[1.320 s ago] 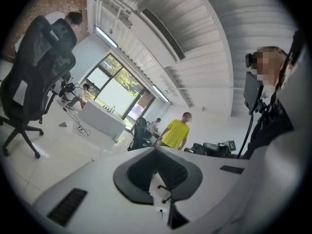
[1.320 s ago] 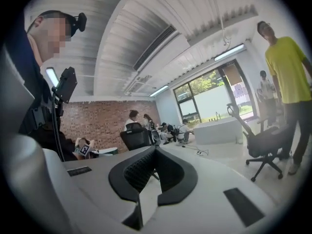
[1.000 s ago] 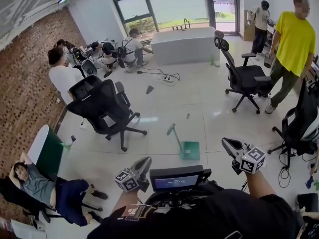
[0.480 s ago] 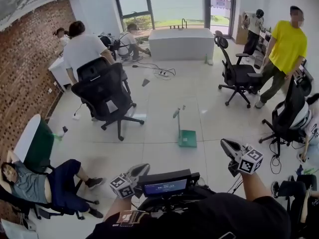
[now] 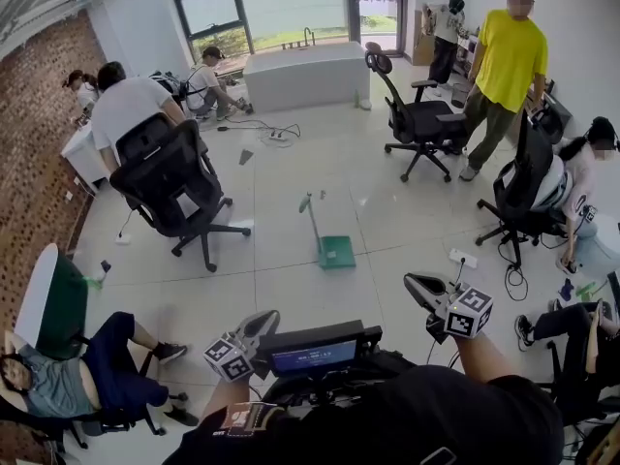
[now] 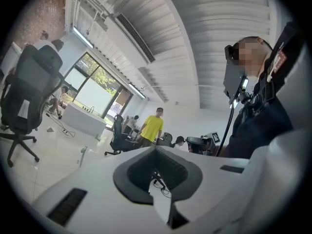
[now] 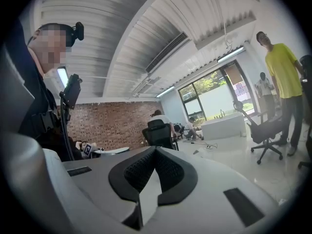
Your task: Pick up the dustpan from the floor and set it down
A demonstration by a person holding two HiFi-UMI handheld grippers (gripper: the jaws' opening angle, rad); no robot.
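On the office's white tiled floor (image 5: 291, 289), the green long-handled dustpan (image 5: 336, 252) stands well ahead of the left gripper (image 5: 267, 320) and right gripper (image 5: 415, 284), both jaws closed and empty; only the head view shows its pan clearly.

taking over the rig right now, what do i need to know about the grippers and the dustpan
Left hand-held gripper: shut, empty, held out in front of the body.
Right hand-held gripper: shut, empty, likewise.
Green dustpan: on the floor ahead, handle standing up, well clear of both grippers.
Done: nothing yet.
Left: approach, open a gripper, probably take the handle, lift, set it down.
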